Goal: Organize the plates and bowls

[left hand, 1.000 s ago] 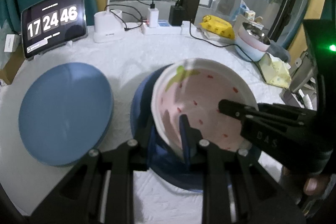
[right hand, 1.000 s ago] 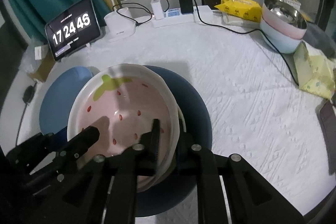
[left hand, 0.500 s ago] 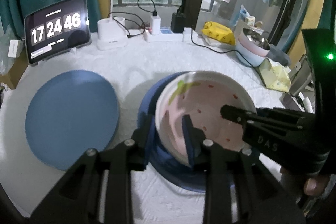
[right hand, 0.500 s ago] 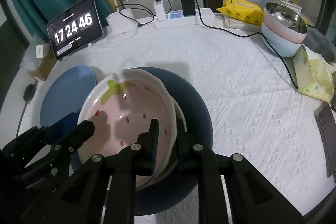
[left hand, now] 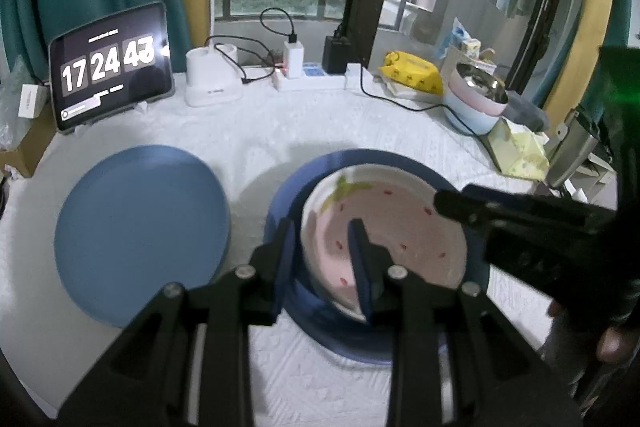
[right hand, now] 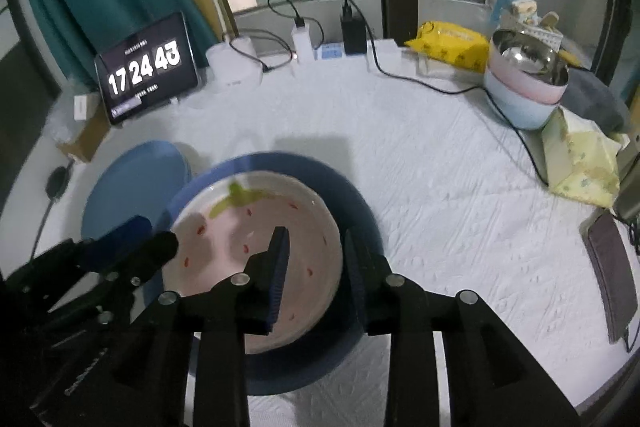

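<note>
Nearest, the rim of the strawberry bowl is being straddled at its seven o'clock edge by the left gripper and at its four o'clock edge by the right gripper. Both sets of jaws have just been opening, the right more widely, and neither is being pressed on the rim now, so the bowl is being left released. It is being carried by the dark blue plate, roughly centred in it. It is being judged glazed ceramic: stiff, fairly heavy, slippery and chippable (best pinched across the rim wall from two opposite sides). At nine o'clock of it, a light blue plate is being kept apart on the cloth. Farther off, the tablet clock is being shown at eleven o'clock and the stacked bowls at two. Only in the right wrist view is a dark flat case being shown; only in the left, a fingertip.
</note>
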A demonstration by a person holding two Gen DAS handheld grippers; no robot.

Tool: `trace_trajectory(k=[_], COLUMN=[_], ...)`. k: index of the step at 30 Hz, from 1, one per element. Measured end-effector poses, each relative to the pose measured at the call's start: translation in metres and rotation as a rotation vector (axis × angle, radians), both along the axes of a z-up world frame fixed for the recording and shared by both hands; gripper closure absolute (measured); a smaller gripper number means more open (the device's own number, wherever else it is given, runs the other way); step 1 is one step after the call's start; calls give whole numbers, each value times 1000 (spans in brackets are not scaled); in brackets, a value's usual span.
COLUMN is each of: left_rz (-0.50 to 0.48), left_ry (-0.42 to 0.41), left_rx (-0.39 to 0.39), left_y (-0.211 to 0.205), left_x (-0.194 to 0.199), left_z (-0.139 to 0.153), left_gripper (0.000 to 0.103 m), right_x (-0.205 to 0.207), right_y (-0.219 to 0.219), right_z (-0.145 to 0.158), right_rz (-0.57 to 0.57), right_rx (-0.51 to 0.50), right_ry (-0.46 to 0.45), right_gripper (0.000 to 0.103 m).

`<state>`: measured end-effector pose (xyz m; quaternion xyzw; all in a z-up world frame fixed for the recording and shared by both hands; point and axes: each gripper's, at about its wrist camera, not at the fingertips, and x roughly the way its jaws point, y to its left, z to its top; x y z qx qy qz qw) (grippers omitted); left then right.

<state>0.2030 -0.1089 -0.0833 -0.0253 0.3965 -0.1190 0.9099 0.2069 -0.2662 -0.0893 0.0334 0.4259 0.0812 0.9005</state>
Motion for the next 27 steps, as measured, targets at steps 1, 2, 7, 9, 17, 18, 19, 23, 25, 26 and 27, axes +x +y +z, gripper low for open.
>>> trace_trajectory(k=[1,2,7,9,17,18,19,23,25,26,27], left_rz=[0,1,10,16,46,54,57,62,68,70,69], left_ry=[-2,-5,-25,-34,-57,-55,-54,-48,-37,-33,-30], left_rx=[-1,-1,2,5,5,0,-4,-1,-2,-4,-7], left_y=[1,1,7,10,28,31,32,39,42,44,44], left_x=[0,0,-2,-2,4,5,6,8,10,10,11], left_z=[1,2,8,10,13,12,11,5,1,-1,-3], left_gripper=[73,73,73,73,63,60,58,58,58,58,58], right_x=[-1,-2,-4,-4,-4,-4,-4,-4,-3,-3,-2], right_y=[-1,-2,-10,-14,-35,-38,-41,-51,-56,-57,-59], right_z=[3,7,12,11,6,6,5,1,-2,-3,-5], right_rz=[-1,-2,-15,-23,-58,-64,-68,-83,-89,-91,-94], right_rx=[-1,-1,-7,-5,-10,-9,-6,2,10,12,15], right_ry=[-9,-16,-38,-38,-36,-35,-34,-28,-23,-20,-15], right_gripper=[72,72,72,72,72,72,72,72,72,72,72])
